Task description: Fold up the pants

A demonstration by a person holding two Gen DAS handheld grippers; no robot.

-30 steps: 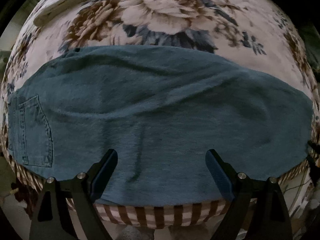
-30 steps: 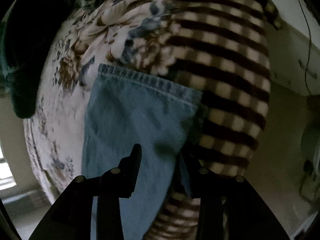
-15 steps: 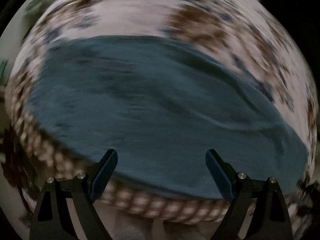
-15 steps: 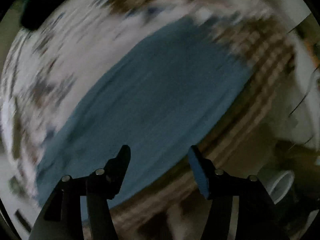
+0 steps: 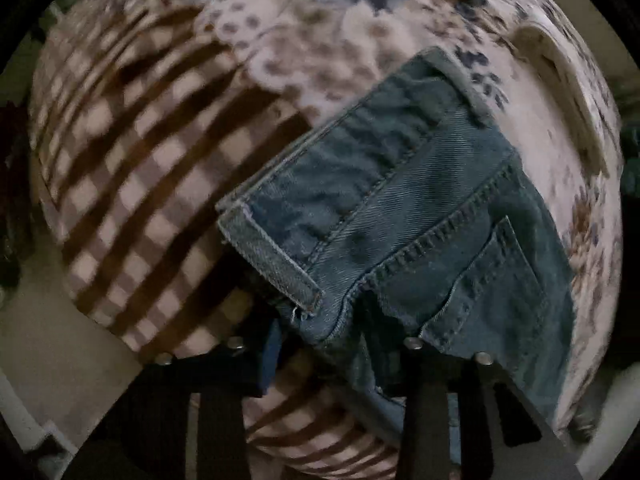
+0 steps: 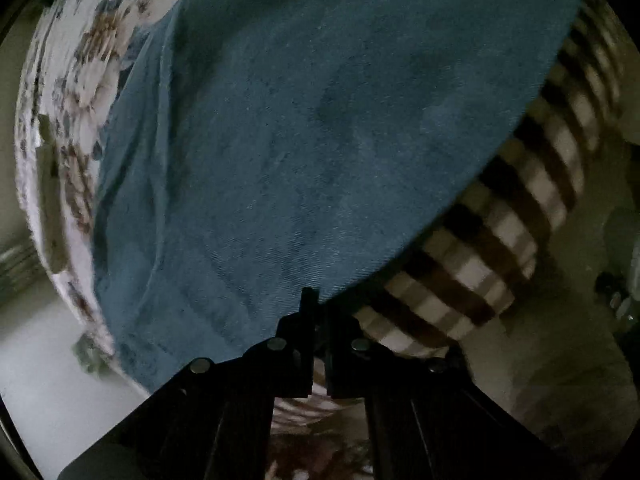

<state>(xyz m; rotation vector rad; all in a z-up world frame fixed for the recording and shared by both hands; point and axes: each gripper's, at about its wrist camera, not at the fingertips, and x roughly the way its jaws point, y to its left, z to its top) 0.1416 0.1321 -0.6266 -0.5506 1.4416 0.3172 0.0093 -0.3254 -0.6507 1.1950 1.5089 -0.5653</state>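
Observation:
Blue denim pants lie on a bed. In the left wrist view the waistband end (image 5: 400, 208) shows, with a back pocket (image 5: 492, 292) and belt loop. My left gripper (image 5: 340, 344) is closed down on the waistband corner; denim drapes over and between its fingers. In the right wrist view a broad stretch of the pants' leg (image 6: 320, 140) fills the frame. My right gripper (image 6: 318, 308) has its jaws together on the near edge of the leg.
The bed has a floral cover (image 5: 340, 20) and a brown-and-white checked blanket (image 5: 140, 160) that hangs over the bed edge (image 6: 500, 248). A pale pillow (image 5: 568, 80) lies at the far right. Pale floor (image 6: 40, 360) shows beside the bed.
Both grippers were open over the flat pants. Both have swung to different spots and closed: the left at the waistband corner, the right at the leg's near edge.

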